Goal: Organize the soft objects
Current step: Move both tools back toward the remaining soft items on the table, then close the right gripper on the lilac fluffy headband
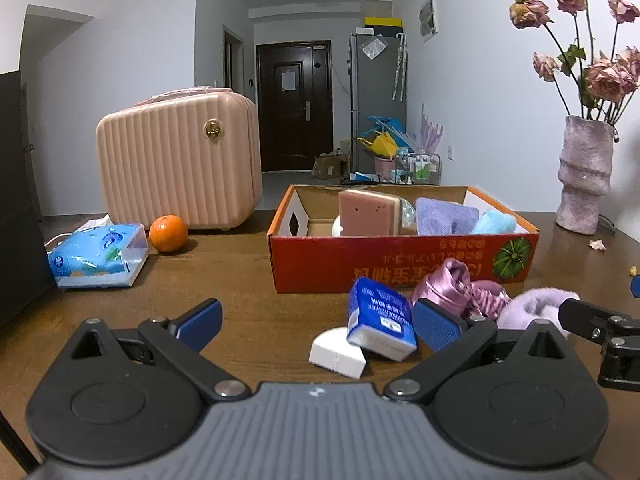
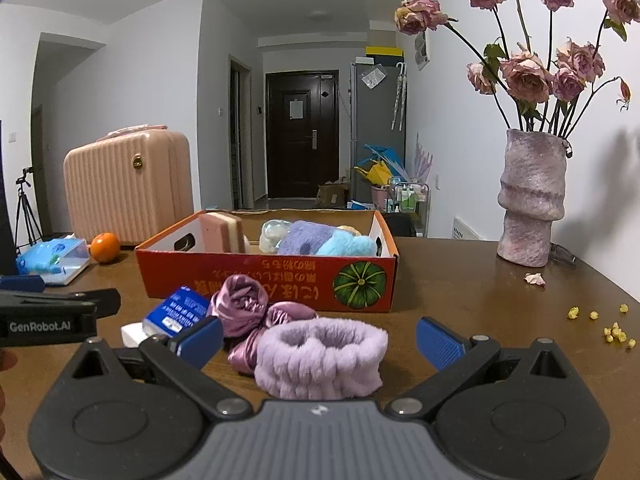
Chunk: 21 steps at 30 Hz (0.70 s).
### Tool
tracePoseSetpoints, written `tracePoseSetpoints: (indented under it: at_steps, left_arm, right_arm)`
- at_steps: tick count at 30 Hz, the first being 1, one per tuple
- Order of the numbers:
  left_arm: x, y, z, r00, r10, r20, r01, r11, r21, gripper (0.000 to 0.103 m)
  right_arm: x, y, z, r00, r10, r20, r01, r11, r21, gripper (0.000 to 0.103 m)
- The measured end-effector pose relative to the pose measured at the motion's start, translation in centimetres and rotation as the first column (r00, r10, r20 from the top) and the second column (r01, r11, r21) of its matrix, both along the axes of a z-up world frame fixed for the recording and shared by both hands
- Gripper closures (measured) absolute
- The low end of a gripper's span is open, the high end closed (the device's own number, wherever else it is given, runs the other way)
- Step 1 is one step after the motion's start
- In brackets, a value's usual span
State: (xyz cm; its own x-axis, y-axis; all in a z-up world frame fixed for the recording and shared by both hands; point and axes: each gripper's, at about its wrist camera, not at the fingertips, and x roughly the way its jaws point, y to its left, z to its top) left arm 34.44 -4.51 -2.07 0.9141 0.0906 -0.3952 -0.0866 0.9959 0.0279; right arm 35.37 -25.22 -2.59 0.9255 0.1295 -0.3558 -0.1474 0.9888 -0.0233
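An orange cardboard box (image 1: 400,262) (image 2: 256,276) on the wooden table holds a pink sponge (image 1: 366,213), a purple cloth (image 1: 444,216) and a light blue fluffy item (image 1: 494,222). In front of it lie a blue tissue packet (image 1: 378,322) (image 2: 176,312) leaning on a white block (image 1: 338,354), a satin purple cloth (image 1: 460,288) (image 2: 248,312) and a fluffy lilac headband (image 2: 320,356) (image 1: 532,308). My left gripper (image 1: 320,320) is open, the packet between its fingers. My right gripper (image 2: 320,340) is open around the headband.
A pink ribbed suitcase (image 1: 176,160), an orange (image 1: 168,233) and a blue wet-wipe pack (image 1: 98,256) stand at the left. A purple vase (image 2: 532,196) with dried roses stands at the right. Yellow crumbs (image 2: 616,332) lie near the right edge.
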Motion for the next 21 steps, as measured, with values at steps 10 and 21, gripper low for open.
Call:
tracePoseSetpoints:
  at_steps: [10,21]
  left_arm:
    - [-2.5,0.3,-0.2,0.999,-0.031,-0.014,0.031,0.999,-0.012,0.0]
    - [-2.4,0.4,-0.3,0.999,-0.046,-0.027,0.045,0.999,-0.022,0.0]
  right_arm:
    - [-1.8,-0.5,-0.1,1.0,0.011,0.013,-0.012,1.0,0.016,0.0]
    - [-1.5,-0.3,-0.5,1.0,0.018,0.001,-0.018,1.0,0.008,0.0]
